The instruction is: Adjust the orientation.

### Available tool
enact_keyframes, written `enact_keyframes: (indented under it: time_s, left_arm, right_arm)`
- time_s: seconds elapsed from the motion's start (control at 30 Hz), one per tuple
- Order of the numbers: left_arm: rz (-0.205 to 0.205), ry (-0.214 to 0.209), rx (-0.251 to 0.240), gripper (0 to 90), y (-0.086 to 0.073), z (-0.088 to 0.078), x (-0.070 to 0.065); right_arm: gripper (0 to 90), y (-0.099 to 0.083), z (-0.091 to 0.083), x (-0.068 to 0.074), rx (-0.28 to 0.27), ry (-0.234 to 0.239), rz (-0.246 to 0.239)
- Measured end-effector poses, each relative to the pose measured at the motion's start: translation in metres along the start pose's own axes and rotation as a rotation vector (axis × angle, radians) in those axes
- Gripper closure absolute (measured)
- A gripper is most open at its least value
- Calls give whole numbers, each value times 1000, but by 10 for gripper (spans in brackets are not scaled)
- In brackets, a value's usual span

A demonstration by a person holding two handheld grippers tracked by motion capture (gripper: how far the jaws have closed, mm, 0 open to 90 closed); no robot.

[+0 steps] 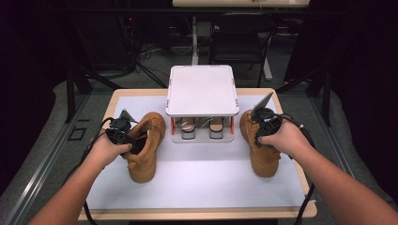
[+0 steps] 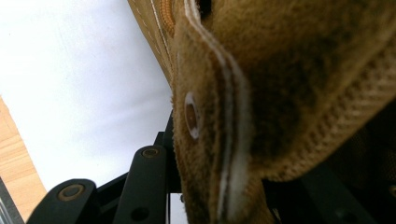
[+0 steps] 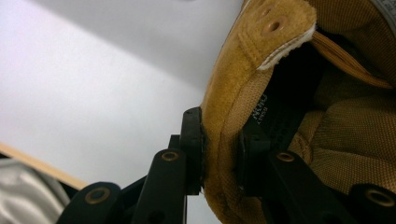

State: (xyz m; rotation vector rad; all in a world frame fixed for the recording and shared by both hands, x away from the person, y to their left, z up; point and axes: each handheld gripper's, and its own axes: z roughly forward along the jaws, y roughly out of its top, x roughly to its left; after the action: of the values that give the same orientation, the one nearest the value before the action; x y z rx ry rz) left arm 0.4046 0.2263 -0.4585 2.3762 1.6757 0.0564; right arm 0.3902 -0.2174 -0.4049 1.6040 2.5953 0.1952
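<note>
Here, two tan suede boots sit on the white mat [image 1: 202,178] that covers the wooden table [image 1: 110,101], one at each side of the frame's middle band. The left boot [image 1: 145,147] lies lower left of centre in the high view, its toe toward the bottom edge. The left gripper [image 1: 123,136] is at its collar, with the person's left hand [image 1: 105,151] behind it. In the left gripper view the collar flap with a metal eyelet [image 2: 191,114] hangs down across the middle of the frame, one black jaw just left of it and the other in shadow at the lower right; the flap sits between the jaws, clenched on the boot's collar as far as can be seen.

The right boot [image 1: 263,154] stands right of centre, toe also toward the bottom edge. The right gripper [image 1: 264,125] is on its collar, the right hand [image 1: 284,138] wrapped around the tool. In the right gripper view both pads press the collar wall from either side at lower centre: a firm grasp on the boot's rim, lining and a lace visible at upper right.

Between the boots, at upper centre, stands a white two-tier rack [image 1: 202,89]. Its lower shelf holds a pair of shoes [image 1: 202,127], too small to describe.
</note>
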Motion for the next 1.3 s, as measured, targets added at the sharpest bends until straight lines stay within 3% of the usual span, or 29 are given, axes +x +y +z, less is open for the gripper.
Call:
enact_keyframes:
  time_s: [0.1,0.33,0.9,1.07,1.3]
  left_arm:
    - [1,5,1,660,0,0,-1]
    - [0,6,6,660,1,0,-1]
    - [-7,5,-1,661,0,0,-2]
    - [2,55,-23,775,-2,-2,-5]
    - [-9,29,-31,832,-3,-4,-3]
  right_arm:
    - [762,-8,-2,8,4,24,14]
    - [763,-19,-2,21,17,35,-8]
    - [724,-22,4,25,27,66,-28]
    - [685,-23,1,23,-4,73,-33]
    - [659,-25,0,24,-21,74,-37]
